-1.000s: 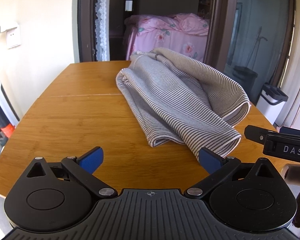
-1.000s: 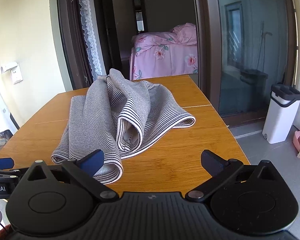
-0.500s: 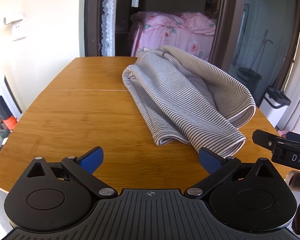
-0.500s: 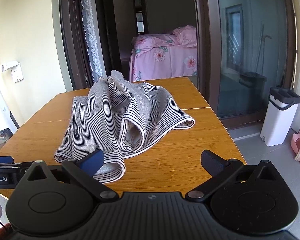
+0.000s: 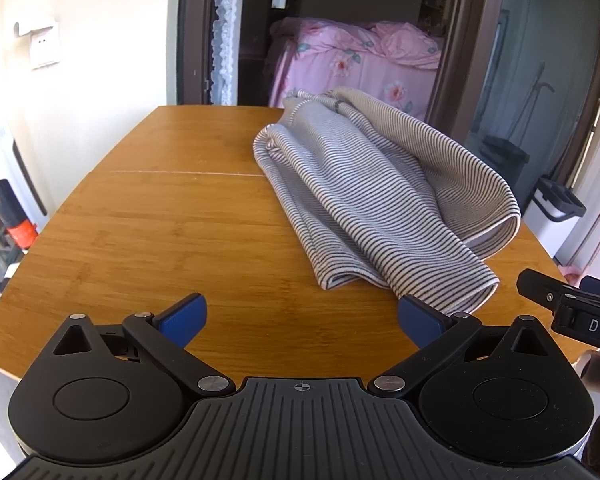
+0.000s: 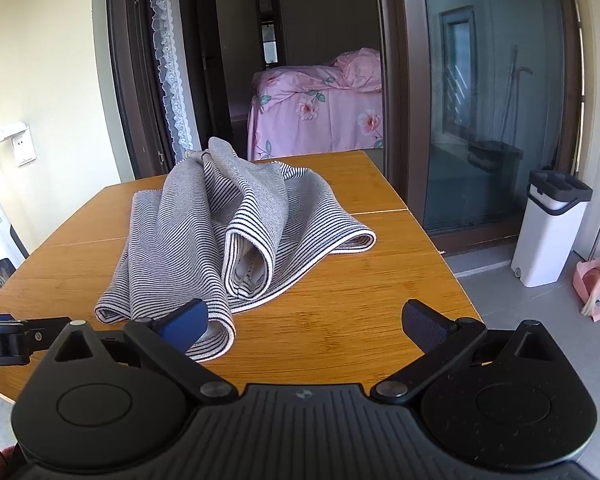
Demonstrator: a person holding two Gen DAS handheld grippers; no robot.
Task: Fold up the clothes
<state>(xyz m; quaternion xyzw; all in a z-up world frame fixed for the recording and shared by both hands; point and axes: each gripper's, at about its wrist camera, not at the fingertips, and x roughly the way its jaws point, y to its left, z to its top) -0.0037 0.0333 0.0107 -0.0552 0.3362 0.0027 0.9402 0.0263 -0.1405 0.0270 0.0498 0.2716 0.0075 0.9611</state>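
Observation:
A grey striped garment (image 5: 372, 200) lies crumpled in loose folds on the wooden table (image 5: 160, 232); it also shows in the right wrist view (image 6: 220, 232). My left gripper (image 5: 302, 316) is open and empty, held near the table's front edge, its right pad close to the garment's near corner. My right gripper (image 6: 306, 322) is open and empty, its left pad in front of the garment's near hem. The right gripper's body shows at the right edge of the left wrist view (image 5: 572, 312).
The table's right edge (image 6: 440, 264) drops to a grey floor with a white bin (image 6: 548, 232) and a pink dustpan (image 6: 596, 284). Behind the table, a doorway shows a pink bed (image 6: 316, 116). A wall socket (image 5: 44, 48) is at left.
Both grippers have drawn back a little from the table. The garment has not moved. Both grippers stay open.

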